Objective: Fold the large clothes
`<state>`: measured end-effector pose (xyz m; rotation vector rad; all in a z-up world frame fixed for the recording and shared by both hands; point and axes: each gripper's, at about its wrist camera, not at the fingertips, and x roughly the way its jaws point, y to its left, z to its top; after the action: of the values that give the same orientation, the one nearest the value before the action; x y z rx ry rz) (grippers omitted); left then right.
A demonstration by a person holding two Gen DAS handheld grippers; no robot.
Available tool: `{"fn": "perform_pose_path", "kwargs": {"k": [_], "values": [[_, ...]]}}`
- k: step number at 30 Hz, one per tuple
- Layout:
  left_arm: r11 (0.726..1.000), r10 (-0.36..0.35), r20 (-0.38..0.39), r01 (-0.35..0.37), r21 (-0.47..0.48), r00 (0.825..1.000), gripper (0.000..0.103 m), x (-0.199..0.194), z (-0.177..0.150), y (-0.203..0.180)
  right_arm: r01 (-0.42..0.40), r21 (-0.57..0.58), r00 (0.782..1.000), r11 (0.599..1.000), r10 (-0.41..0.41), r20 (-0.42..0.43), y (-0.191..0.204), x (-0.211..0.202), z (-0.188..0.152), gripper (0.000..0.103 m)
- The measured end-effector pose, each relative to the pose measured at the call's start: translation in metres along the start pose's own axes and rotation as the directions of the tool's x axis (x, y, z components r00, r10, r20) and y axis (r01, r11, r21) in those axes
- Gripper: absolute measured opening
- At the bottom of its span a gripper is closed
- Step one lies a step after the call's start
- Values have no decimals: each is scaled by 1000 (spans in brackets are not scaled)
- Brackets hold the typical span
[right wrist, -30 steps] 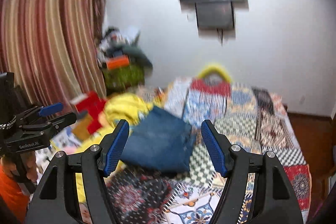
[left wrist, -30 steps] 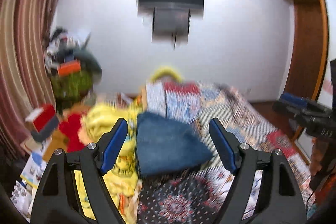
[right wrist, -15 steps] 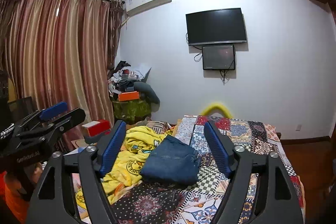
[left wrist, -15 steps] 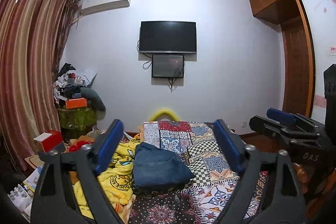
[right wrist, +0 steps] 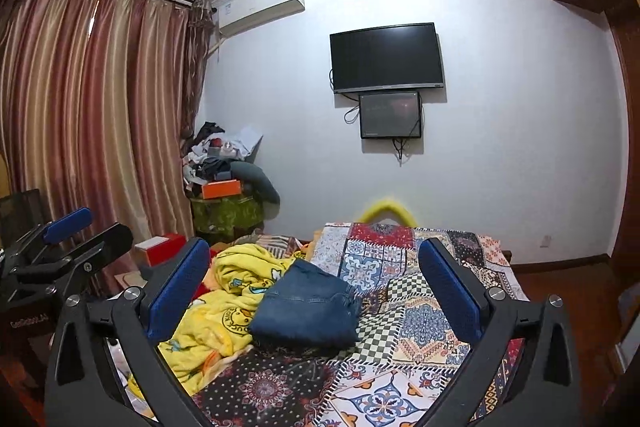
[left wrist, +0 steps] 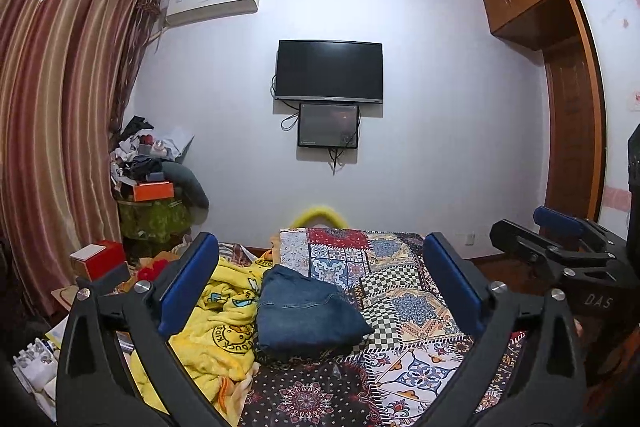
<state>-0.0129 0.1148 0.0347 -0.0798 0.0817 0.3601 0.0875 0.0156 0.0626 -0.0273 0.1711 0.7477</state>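
Right claw (left wrist: 560,239) lettered "DAS", left (right wrist: 68,227) "GenRobot.AI".

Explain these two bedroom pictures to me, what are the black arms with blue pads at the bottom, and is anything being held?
Those are two hand-held grippers, each with a camera looking along its own fingers. One picture is from the left gripper, the other from the right gripper; each also catches the other tool at its edge. Both are open and hold nothing. Ahead lies a bed with a patchwork bedspread, folded blue jeans and a crumpled yellow blanket beside them.
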Motion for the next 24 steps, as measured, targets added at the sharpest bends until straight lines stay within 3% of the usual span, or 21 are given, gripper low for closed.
{"fn": "perform_pose_path", "kwargs": {"k": [24], "values": [[1000,7,-41,-7,0,999,103,15,-11,1,13,-1,1000,1000,-14,-28,-2,-3,-9,103]]}}
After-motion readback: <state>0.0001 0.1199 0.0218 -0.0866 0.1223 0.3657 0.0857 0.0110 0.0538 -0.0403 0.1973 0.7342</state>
